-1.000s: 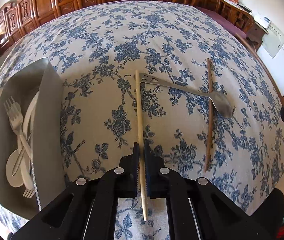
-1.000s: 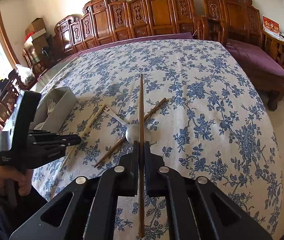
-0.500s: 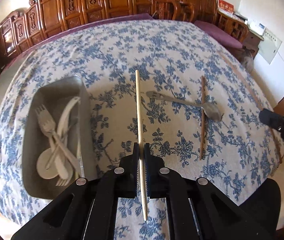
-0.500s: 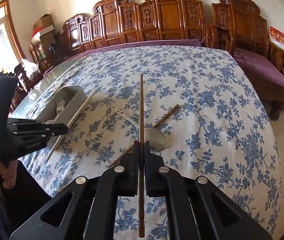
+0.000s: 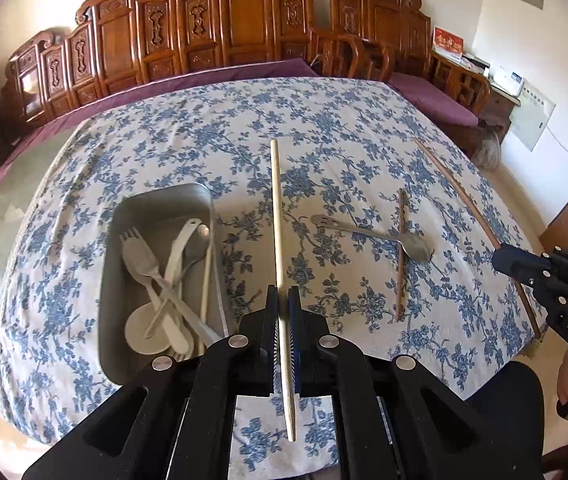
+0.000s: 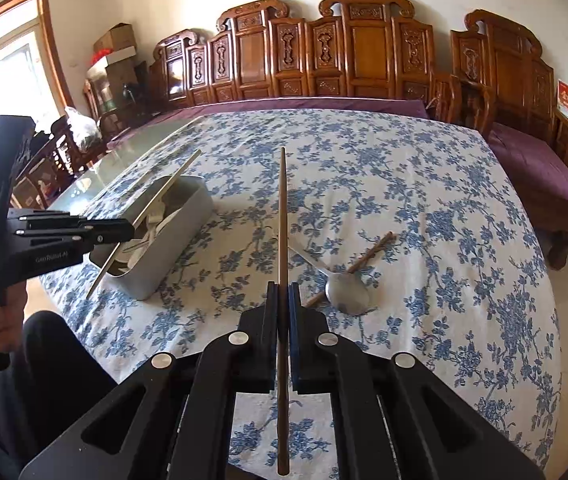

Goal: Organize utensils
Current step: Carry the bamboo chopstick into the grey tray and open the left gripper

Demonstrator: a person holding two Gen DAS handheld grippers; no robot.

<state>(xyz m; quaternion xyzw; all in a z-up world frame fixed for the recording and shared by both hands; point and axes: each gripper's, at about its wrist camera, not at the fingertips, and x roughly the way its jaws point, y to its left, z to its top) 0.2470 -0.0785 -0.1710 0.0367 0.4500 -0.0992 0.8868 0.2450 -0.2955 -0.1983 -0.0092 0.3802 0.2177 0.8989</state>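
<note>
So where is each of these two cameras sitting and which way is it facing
Left wrist: on the left gripper, jaws shut on a pale chopstick, facing down over the metal tray; right gripper at right edge.
Right wrist: on the right gripper, jaws shut on a dark chopstick, facing across the table; left gripper and hand at left.
Shared: tray, metal spoon, loose dark chopstick.
</note>
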